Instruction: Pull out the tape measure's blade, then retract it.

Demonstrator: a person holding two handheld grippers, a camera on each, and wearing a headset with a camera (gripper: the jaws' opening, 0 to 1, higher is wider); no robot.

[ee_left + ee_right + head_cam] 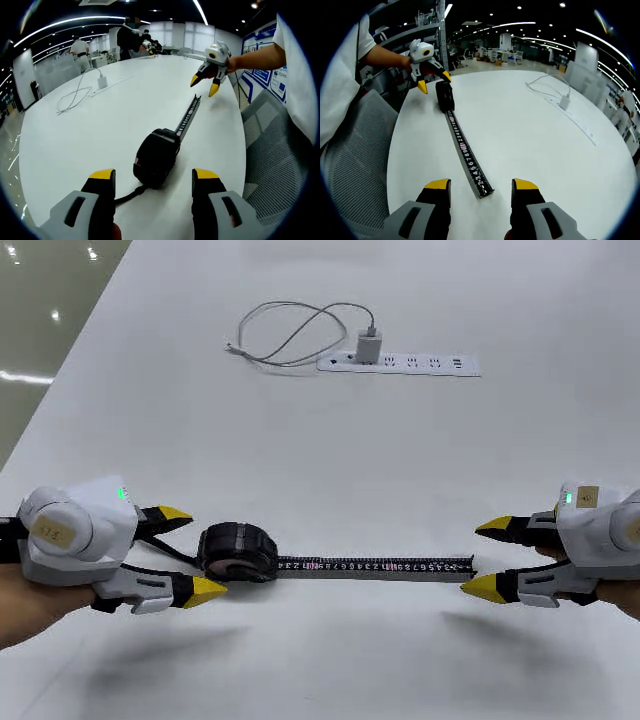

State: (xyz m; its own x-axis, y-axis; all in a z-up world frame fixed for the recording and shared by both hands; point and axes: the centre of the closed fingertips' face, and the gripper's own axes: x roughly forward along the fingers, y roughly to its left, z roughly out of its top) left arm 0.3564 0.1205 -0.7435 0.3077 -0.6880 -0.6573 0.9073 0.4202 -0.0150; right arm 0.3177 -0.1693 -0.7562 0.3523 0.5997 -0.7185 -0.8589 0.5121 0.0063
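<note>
- I see the round black tape measure case [238, 552] lying on the white tabletop [330, 460], near me on the left side.
- Its dark numbered blade [375, 566] is drawn out flat along the table, running right from the case.
- My left gripper [195, 550] has its yellow-tipped jaws spread wide. The case sits just ahead of them, not clamped, and a black strap [129, 195] trails from the case back between the jaws.
- My right gripper [486, 558] is spread apart too, and the blade's end lies between its tips, touching neither.
- On the far side sits a white power strip [420, 364] with a white charger and cable [369, 344] plugged in.
</note>
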